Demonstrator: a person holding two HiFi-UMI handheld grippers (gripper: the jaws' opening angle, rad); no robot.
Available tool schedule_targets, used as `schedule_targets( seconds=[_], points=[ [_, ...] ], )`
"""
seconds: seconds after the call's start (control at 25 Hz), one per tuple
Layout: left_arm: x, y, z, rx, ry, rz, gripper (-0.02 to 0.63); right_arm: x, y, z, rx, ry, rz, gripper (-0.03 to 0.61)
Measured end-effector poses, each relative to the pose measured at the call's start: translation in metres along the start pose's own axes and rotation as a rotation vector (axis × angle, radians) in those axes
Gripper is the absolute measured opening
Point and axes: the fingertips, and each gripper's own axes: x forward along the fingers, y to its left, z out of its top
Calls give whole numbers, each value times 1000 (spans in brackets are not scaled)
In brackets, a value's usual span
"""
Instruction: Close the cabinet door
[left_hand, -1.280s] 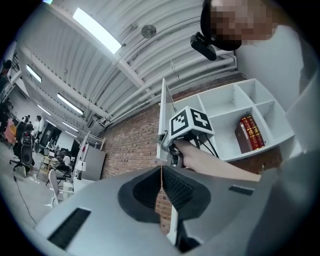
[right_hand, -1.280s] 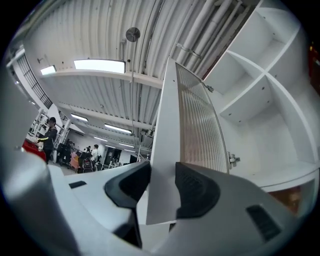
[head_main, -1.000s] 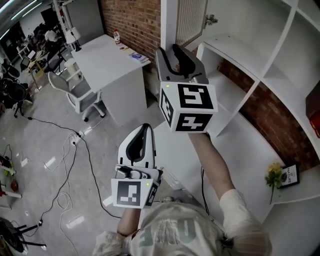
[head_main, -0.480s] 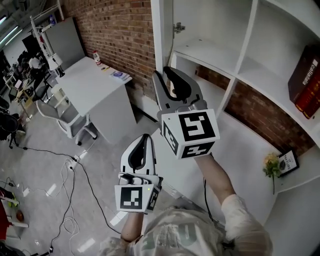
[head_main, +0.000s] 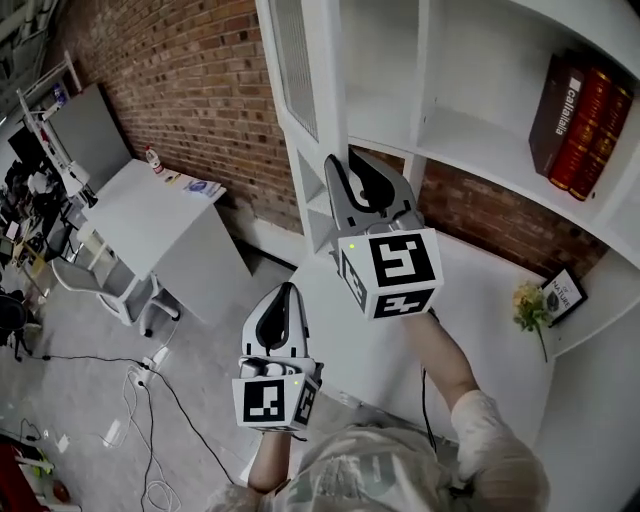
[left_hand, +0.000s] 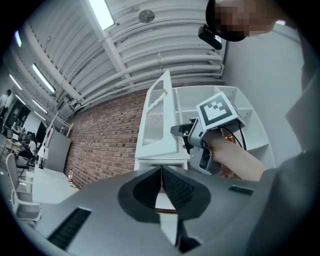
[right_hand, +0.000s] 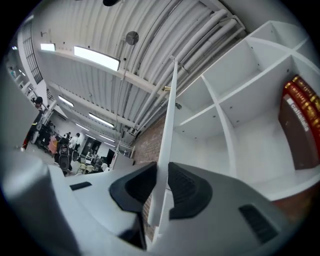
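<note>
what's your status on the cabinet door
Right tool just closing, clamped on door edge. Left tool shut, empty. Door open, nothing seen blocking its swing.

Smooth matt-white cabinet door (head_main: 295, 60), rough brick wall (head_main: 170, 80), matt grey plastic right gripper (head_main: 355, 172).

The head view looks steeply down onto the left gripper (head_main: 287, 295), right gripper (head_main: 345, 165) and white shelves (head_main: 470, 150). The left gripper view looks upward from farther back at the cabinet door (left_hand: 152, 120) and right gripper. The right gripper view faces up along that door's edge, very near, sharing the red books (head_main: 590, 125) with the head view.
</note>
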Motion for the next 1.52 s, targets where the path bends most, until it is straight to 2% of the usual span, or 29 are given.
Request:
schedule_targets(
  seconds=[0.2,0.36,0.52,0.88,1.12,1.52],
  points=[
    [10,-22,-5,-24,7,-58,15,3,-53,-11,-29,42,-120,89],
    [16,-39,-9,-17,8,-102,15,5,-66,-14,-60,38,-190,95],
    [16,-41,-9,-23,6,-112,15,8,-77,-16,-88,39,-253,101],
    [8,-19,-14,-29,5,-64,15,15,-98,-21,-95,61,-312,110],
    [9,-23,-15,-50,14,-75,15,16,-111,-26,-76,94,-346,112],
    [14,-23,-13,-35,7,-76,15,24,-132,-30,-121,107,-421,114]
  ],
)
